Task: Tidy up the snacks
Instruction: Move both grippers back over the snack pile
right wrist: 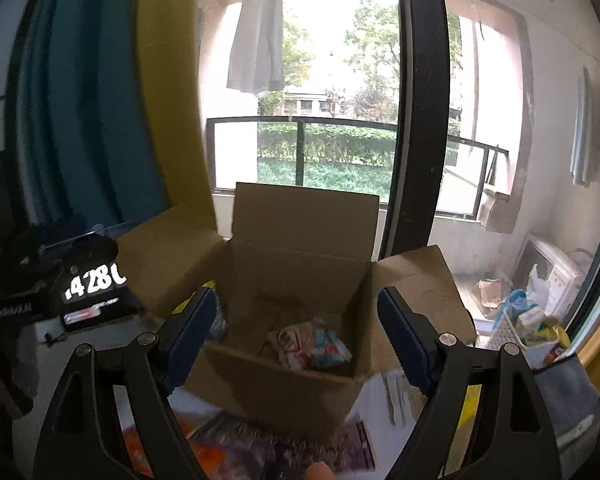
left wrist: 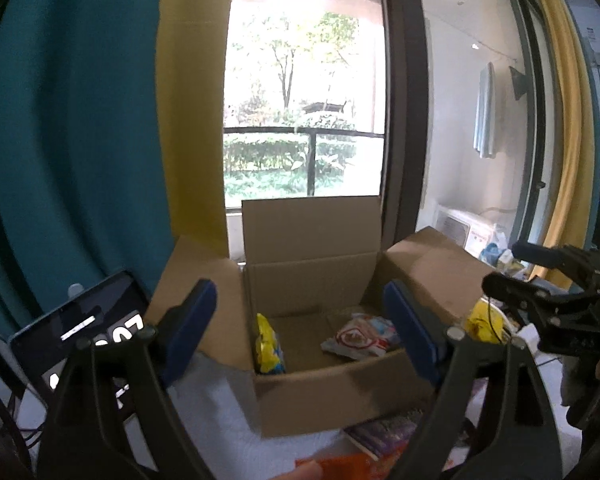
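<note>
With both grippers' jaws spread and empty before the cardboard box (left wrist: 332, 396), we judge the orange packet (left wrist: 352, 465) nearest us light, crinkly, best pinched at its edge.

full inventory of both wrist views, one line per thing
cardboard box: 1, brown, centre, flaps open
yellow snack bag: 1, yellow-blue, upright in box, left side
white snack pack: 1, white-red-blue, lying in box, right side
purple packet: 1, on table before box
orange packet: 1, near table edge
phone: 1, black, digits lit, left of box
curtain: teal and yellow, left
left claw: open, empty
right claw: open, empty
</note>
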Demonstrator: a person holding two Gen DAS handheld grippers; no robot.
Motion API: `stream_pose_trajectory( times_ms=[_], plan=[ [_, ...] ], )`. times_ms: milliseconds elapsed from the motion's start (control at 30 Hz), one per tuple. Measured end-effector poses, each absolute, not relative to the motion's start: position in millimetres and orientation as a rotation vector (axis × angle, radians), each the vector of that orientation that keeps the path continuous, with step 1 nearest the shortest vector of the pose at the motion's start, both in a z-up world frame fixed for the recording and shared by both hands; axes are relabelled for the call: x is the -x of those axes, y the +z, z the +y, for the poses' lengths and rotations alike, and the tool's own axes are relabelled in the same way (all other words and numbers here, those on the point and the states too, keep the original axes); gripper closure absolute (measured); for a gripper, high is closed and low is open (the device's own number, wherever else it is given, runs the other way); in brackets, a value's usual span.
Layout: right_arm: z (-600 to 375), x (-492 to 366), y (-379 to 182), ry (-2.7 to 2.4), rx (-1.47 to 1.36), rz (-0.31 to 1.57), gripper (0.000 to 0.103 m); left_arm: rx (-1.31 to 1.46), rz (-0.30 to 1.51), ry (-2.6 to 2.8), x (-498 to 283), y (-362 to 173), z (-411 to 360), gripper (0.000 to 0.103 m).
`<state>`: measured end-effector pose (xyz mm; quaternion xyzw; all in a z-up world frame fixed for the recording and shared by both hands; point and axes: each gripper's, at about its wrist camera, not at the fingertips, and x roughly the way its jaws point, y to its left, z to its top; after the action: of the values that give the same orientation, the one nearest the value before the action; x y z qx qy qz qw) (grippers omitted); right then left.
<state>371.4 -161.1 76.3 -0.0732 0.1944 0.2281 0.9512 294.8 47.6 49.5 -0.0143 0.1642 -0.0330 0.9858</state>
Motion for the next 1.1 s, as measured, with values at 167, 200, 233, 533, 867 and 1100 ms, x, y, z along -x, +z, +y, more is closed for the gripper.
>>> stream_pose_trajectory(
  times_ms=[167, 200, 233, 533, 867, 1100],
  plan=[
    [-169, -329, 73, 0.476, 0.161, 0.397, 0.018, 0.019, 0.315, -0.078, -256, 53, 42, 0.016],
    [-171, -321, 72, 0.479, 0.162, 0.399, 0.018, 0.017, 0.312, -0.081, -250, 52, 42, 0.016],
    [-173, -311, 70, 0.484, 0.163, 0.402, 0.018, 0.013, 0.309, -0.082, -243, 52, 41, 0.016],
    [-188, -242, 46, 0.497, 0.167, 0.456, 0.018, 0.017, 0.316, -0.115, -180, 39, 37, 0.016],
    [-202, -180, 7, 0.488, 0.151, 0.556, 0.018, 0.045, 0.387, -0.106, -118, 5, 44, 0.016],
    [-209, -147, -17, 0.498, 0.144, 0.625, 0.018, 0.086, 0.484, -0.102, -84, -30, 46, 0.016]
  ],
)
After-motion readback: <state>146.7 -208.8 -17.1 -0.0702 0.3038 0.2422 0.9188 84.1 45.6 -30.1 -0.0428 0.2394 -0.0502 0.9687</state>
